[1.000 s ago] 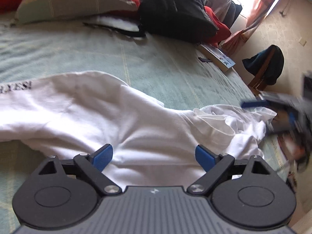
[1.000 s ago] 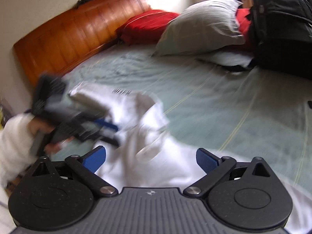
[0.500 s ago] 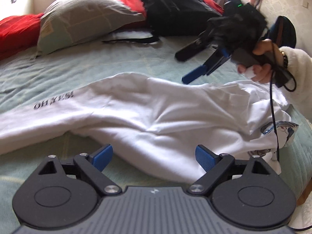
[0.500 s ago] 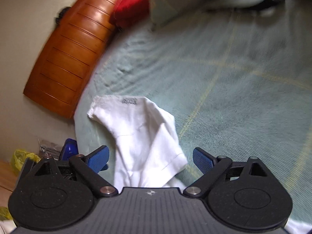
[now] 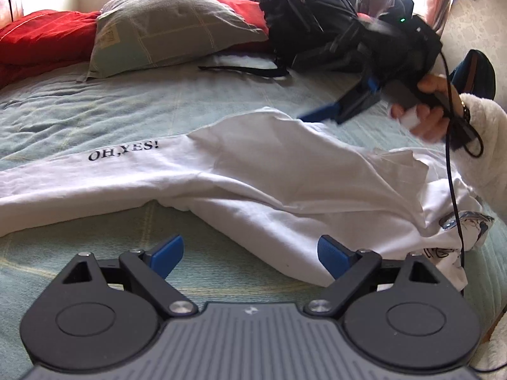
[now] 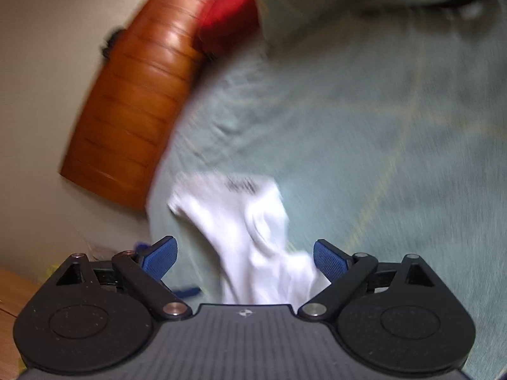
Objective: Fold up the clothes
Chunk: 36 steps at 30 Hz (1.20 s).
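A white long-sleeved shirt (image 5: 272, 183) with "OH,YES!" printed on it lies crumpled across the green bedspread (image 5: 177, 107). My left gripper (image 5: 250, 251) hovers open just in front of the shirt's near edge, with nothing between its blue pads. In the left wrist view a hand (image 5: 427, 114) holds my right gripper (image 5: 336, 109) above the shirt's far edge. From the right wrist view, blurred by motion, my right gripper (image 6: 245, 255) is open over the white sleeve (image 6: 247, 221), which stretches away toward the bed's corner.
A grey pillow (image 5: 171, 31), red pillows (image 5: 41, 38) and a black backpack (image 5: 310, 19) sit at the head of the bed. A wooden headboard (image 6: 136, 95) stands by the wall. A black cable (image 5: 453, 183) hangs over the shirt at right.
The right gripper swung from low beside the shirt up over its far edge, and its view now looks down the sleeve. The left gripper has backed off to the shirt's near edge.
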{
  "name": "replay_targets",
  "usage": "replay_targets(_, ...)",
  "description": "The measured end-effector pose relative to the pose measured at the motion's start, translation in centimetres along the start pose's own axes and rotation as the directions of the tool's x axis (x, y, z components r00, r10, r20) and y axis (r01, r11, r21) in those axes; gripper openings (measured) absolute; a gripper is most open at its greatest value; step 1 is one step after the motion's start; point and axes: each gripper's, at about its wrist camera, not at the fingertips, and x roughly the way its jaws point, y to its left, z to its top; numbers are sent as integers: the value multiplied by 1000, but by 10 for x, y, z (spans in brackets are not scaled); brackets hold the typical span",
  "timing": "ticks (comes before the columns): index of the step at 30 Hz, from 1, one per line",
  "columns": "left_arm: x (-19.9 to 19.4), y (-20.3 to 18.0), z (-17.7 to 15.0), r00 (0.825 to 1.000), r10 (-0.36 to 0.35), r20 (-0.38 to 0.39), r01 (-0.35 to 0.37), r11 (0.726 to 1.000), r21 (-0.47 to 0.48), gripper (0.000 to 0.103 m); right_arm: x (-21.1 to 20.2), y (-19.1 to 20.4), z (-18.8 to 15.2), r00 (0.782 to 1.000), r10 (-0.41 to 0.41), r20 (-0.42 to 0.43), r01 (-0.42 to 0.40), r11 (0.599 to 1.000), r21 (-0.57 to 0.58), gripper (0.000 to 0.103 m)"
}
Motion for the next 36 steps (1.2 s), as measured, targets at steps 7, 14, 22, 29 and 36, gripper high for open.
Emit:
replay_targets(7,0,4,-2,1000,0,4,0,1000,-10,92,-32,4,-1,997,-68,22,68,997,-28,96)
replay_targets(14,5,2,-5,1000,-8,-5,8,1000,-6,92,-2,-42,-32,989,-81,-128,96,988,117,91)
replay_targets(22,8,7,-11,1000,-11,-22,10,999,-38,92,18,-46,-24,994,-62,-90,72,991,114,53)
replay_targets(29,8,7,-14,1000,-8,-21,7,999,-40,92,6,-33,-18,981,-194,-16,194,981,13,19)
replay_targets(36,6,2,-12,1000,1,8,-1,1000,-30,92,-1,11,14,941,-327,92,338,926,-169,16)
